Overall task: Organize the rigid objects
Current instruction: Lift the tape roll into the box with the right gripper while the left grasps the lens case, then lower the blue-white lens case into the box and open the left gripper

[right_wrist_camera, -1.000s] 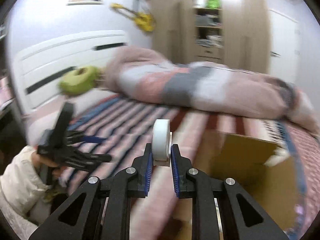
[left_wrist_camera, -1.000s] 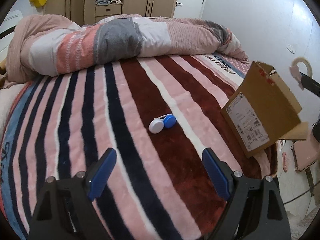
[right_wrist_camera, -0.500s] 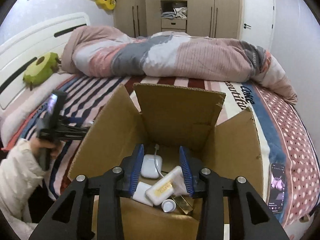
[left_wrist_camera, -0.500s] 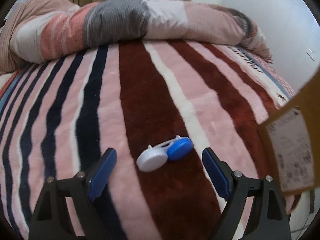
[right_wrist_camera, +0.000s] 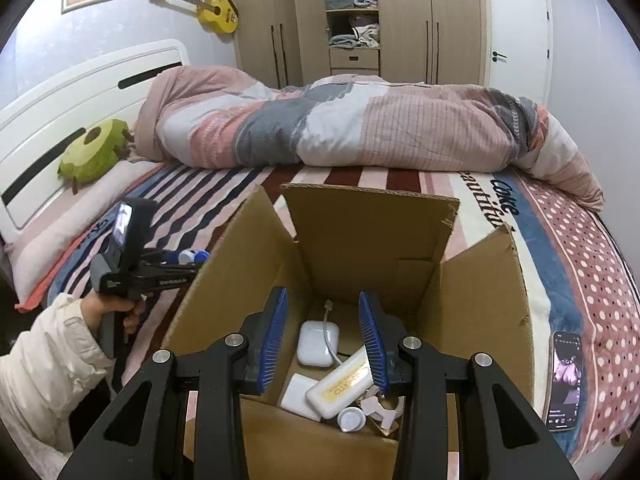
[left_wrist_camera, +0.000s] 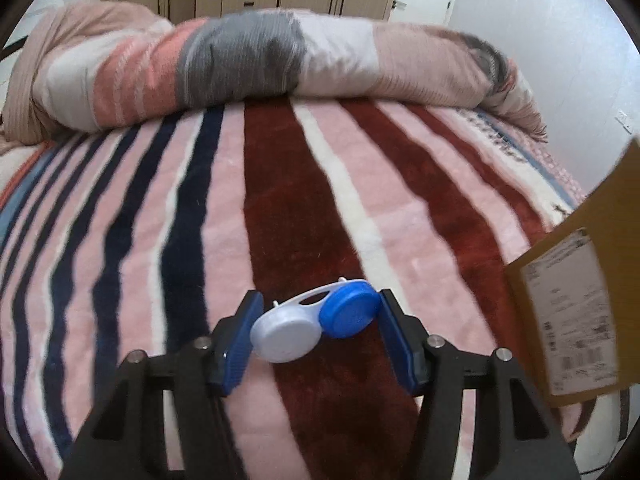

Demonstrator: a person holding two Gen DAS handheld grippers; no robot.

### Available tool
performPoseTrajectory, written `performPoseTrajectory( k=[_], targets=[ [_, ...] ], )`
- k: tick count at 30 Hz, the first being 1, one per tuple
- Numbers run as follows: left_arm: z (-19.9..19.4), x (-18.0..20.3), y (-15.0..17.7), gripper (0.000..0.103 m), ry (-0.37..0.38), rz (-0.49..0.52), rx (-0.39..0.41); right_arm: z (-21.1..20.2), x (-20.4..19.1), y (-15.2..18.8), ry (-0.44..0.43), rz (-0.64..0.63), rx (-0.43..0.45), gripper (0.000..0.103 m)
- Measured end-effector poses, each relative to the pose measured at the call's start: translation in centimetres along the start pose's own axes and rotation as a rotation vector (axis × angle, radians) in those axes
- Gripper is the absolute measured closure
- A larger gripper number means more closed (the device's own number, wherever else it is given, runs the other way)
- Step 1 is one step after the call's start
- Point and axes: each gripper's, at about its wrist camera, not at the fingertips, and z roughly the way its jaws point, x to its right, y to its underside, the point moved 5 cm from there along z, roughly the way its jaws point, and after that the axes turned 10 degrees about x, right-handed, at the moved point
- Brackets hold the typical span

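Note:
A white and blue contact lens case (left_wrist_camera: 316,326) lies on the striped blanket. My left gripper (left_wrist_camera: 318,336) has its blue pads on both sides of the case, closed onto its ends. The case also shows in the right wrist view (right_wrist_camera: 193,256) at the left gripper's tip. My right gripper (right_wrist_camera: 323,340) is open and empty above the open cardboard box (right_wrist_camera: 480,300). In the box lie a white earbud case (right_wrist_camera: 318,342), a cream bar (right_wrist_camera: 340,384), a white block (right_wrist_camera: 298,396), a small round cap (right_wrist_camera: 351,419) and a tape dispenser (right_wrist_camera: 384,410).
A rolled duvet (right_wrist_camera: 360,124) lies across the far end of the bed. A green plush (right_wrist_camera: 94,156) sits by the headboard. A phone (right_wrist_camera: 564,380) lies right of the box. The box side with a label (left_wrist_camera: 572,312) stands at the right in the left wrist view.
My left gripper moved forward to the lens case and closed its pads onto it. My right gripper moved over the box, opened and let go of the white tape roll.

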Motion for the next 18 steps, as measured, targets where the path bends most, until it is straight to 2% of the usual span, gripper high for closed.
performPoseTrajectory(
  k=[3, 5, 8, 10, 14, 16, 18],
  targets=[
    [-3.9, 1.4, -2.0, 0.048, 0.043, 0.044, 0.043, -0.1, -0.4, 0.0, -0.012, -0.01, 0.002, 0.07],
    [-7.3, 3.7, -3.8, 0.048, 0.093, 0.106, 0.081, -0.3, -0.3, 0.0, -0.014, -0.007, 0.006, 0.07],
    [-11.3, 7.8, -5.9, 0.048, 0.198, 0.172, 0.109, -0.9, 0.3, 0.2, -0.013, 0.003, 0.016, 0.07],
    [-13.5, 11.7, -7.0, 0.048, 0.295, 0.222, 0.11, -1.3, 0.7, 0.2, -0.01, -0.002, 0.021, 0.07],
    [-14.4, 17.7, -7.4, 0.048, 0.421, 0.273, 0.061, -2.1, 1.8, 0.7, 0.004, -0.014, 0.022, 0.069],
    [-13.7, 20.1, -7.2, 0.048, 0.452, 0.296, 0.022, -2.3, 2.4, 1.0, 0.011, -0.01, 0.015, 0.068],
    [-12.6, 22.1, -6.7, 0.048, 0.448, 0.317, -0.005, -2.3, 3.0, 1.4, 0.011, -0.007, 0.008, 0.067]
  ],
)
